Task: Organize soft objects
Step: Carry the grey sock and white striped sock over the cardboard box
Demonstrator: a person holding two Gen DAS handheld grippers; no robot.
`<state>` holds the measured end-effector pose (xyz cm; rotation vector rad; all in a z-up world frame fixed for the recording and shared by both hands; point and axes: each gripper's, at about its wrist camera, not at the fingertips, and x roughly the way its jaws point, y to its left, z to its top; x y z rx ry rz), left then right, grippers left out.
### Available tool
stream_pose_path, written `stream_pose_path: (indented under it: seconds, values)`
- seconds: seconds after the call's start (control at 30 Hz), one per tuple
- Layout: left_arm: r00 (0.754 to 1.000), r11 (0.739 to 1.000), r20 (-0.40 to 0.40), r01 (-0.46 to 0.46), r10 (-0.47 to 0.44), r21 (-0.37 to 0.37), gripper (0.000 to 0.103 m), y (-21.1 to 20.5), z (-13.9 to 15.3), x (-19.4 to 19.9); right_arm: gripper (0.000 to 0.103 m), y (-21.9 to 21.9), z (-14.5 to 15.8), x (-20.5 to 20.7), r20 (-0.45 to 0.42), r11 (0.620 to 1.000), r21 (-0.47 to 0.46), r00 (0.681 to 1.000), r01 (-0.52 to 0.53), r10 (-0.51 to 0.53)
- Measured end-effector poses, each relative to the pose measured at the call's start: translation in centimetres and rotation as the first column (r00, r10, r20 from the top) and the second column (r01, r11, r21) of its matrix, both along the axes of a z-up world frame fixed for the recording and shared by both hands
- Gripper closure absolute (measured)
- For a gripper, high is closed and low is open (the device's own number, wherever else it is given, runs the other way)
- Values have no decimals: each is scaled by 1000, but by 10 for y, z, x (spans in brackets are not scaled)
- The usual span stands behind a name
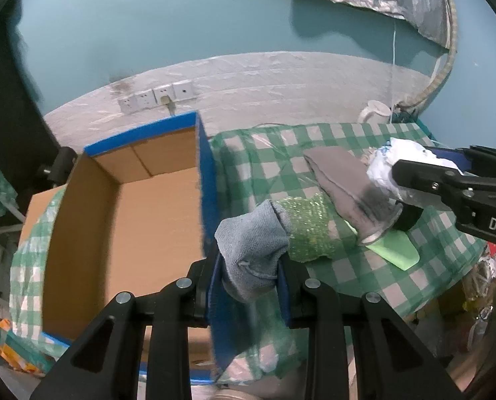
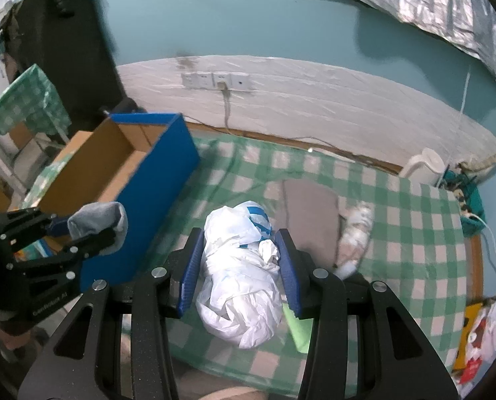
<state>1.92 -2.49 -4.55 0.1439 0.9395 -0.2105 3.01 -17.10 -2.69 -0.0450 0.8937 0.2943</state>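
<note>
Fingers of the left gripper [image 1: 251,286] clamp a grey-blue sock [image 1: 252,250] beside the open blue cardboard box [image 1: 204,180], whose visible interior holds nothing, while the right gripper [image 2: 239,266] pinches a crumpled white plastic bag [image 2: 244,276] above the green-checked tablecloth [image 2: 397,233].

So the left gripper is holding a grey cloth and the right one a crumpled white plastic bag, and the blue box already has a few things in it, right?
Not quite. The blue box is empty: the left wrist view shows only bare cardboard inside. The rest holds: the left gripper grips a grey cloth, and the right gripper a crumpled white plastic bag.
</note>
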Motion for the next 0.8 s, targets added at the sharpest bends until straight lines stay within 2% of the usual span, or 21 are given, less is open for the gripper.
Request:
stream_pose_path:
  seconds: [0.43,0.8]
  values:
    - [995,995,36,-96,96,3,74,54,10,-2,59,71,14,14,16,995,12,995,-101,100]
    - [982,982,-3,-190,190,-6,74,99,-5,7,59,131,10,30,3,982,29,983,-185,185]
